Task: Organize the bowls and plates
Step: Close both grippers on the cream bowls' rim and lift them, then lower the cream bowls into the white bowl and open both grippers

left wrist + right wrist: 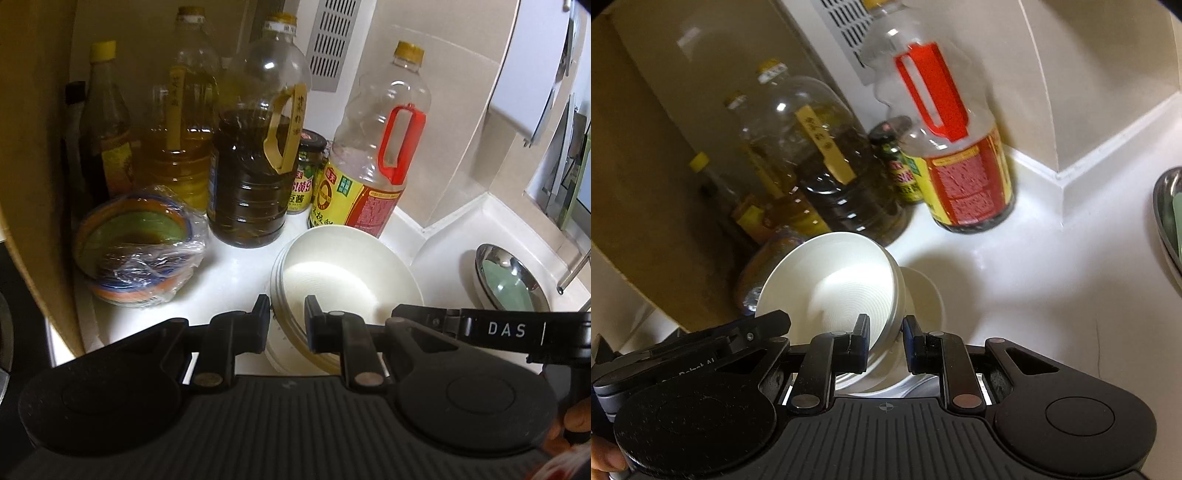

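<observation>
Both tools tilt downward over the white surface (236,273). The left tool (287,317) and right tool (885,334) each pinch the near rim of a stack of white bowls (332,280), tipped with its mouth toward twelve o'clock, below the bottles. The tools hide the stack's base.

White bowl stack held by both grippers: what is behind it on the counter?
Behind the white bowl stack stand a dark oil bottle, a red-handled bottle and a small jar between them. The jar's lower part is hidden.
</observation>
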The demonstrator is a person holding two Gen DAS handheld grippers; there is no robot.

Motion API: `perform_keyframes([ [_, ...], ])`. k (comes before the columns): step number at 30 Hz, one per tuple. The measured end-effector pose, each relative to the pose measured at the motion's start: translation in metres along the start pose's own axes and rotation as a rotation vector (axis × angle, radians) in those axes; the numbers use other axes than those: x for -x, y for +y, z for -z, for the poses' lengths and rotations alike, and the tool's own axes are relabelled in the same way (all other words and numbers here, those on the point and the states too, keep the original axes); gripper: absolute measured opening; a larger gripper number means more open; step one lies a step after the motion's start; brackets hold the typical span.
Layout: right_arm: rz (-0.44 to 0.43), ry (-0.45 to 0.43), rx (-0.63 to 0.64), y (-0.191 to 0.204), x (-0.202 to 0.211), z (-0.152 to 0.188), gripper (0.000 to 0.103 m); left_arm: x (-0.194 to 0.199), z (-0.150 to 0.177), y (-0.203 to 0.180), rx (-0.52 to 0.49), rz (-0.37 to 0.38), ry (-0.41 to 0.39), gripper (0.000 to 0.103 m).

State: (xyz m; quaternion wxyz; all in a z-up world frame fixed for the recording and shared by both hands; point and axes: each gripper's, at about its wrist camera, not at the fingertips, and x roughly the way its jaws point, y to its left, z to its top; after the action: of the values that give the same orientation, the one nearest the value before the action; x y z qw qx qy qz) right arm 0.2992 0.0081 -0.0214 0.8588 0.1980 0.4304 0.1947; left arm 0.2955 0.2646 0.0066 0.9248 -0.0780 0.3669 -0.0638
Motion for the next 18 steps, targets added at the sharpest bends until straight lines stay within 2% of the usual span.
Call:
perform_keyframes([
  [18,0.035,0.039,-0.015,-0.011,-0.017,-0.002,0.019,-0.028,0.004,0.003,0.016,0.006,0.064,0.017],
])
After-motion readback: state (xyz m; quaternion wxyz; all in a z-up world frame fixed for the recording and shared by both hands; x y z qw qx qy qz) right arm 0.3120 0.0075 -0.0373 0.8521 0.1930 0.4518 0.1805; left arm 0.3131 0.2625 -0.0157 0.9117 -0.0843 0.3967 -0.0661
